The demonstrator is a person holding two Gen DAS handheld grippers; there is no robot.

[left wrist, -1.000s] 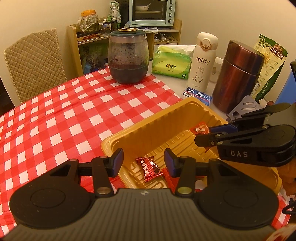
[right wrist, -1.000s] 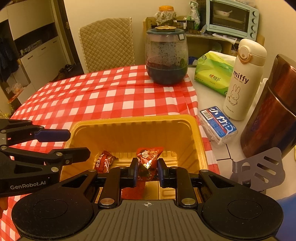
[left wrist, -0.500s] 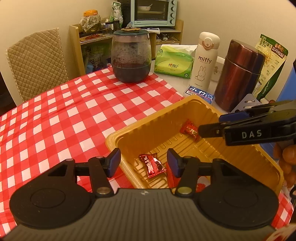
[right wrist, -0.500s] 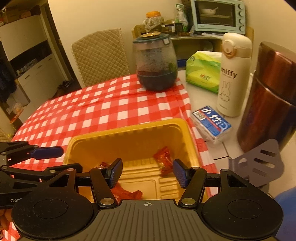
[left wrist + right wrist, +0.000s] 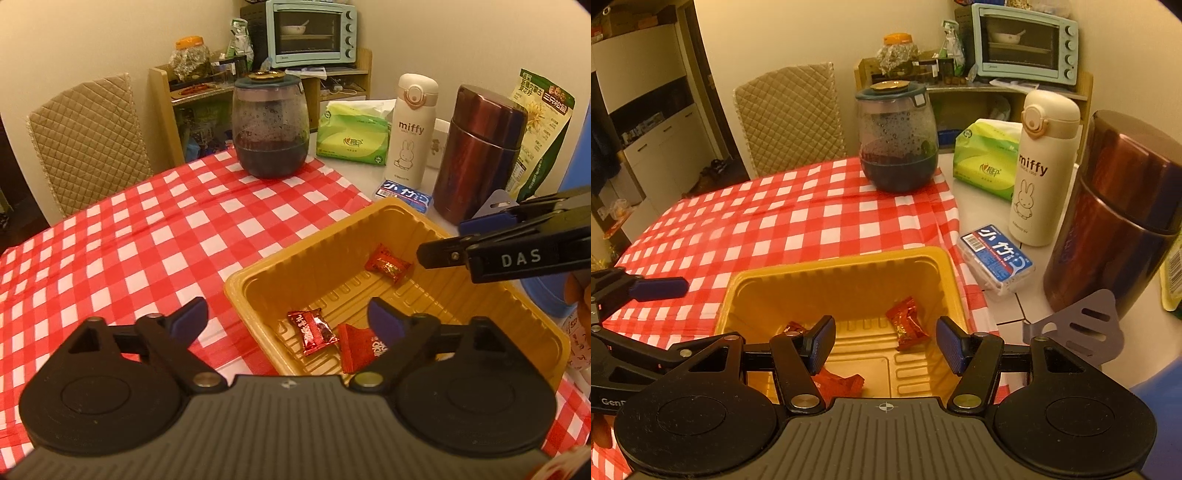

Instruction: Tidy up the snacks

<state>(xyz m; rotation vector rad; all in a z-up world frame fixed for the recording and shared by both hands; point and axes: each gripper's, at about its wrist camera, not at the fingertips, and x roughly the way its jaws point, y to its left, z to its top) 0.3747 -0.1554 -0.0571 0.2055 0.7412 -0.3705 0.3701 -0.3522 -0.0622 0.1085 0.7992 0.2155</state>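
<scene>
A yellow plastic tray [image 5: 236, 291] sits on the red-checked cloth. Three wrapped snacks lie loose in it: a red candy [image 5: 388, 264] at the far side, a dark red candy [image 5: 314, 332] and a flat red packet [image 5: 360, 347] nearer. My left gripper [image 5: 288, 315] hovers over the tray's near left corner, its jaws opening wide, nothing pressed between them. My right gripper [image 5: 886, 341] hangs over the tray's near edge, jaws opening. The red candy [image 5: 907, 326] rests free on the tray floor beyond them. Each gripper shows at the side of the other's view.
At the far edge of the cloth stands a glass jar [image 5: 271, 136] of dark contents. On the white top to the right are a tissue pack [image 5: 352, 138], a miffy bottle [image 5: 410, 129], a blue box [image 5: 404, 195], a maroon flask [image 5: 476, 155] and a snack bag [image 5: 539, 129]. A quilted chair [image 5: 88, 136] is behind.
My right gripper has let go of the red candy, which now lies in the tray, and has drawn back a little. The left jaws have spread much wider.
</scene>
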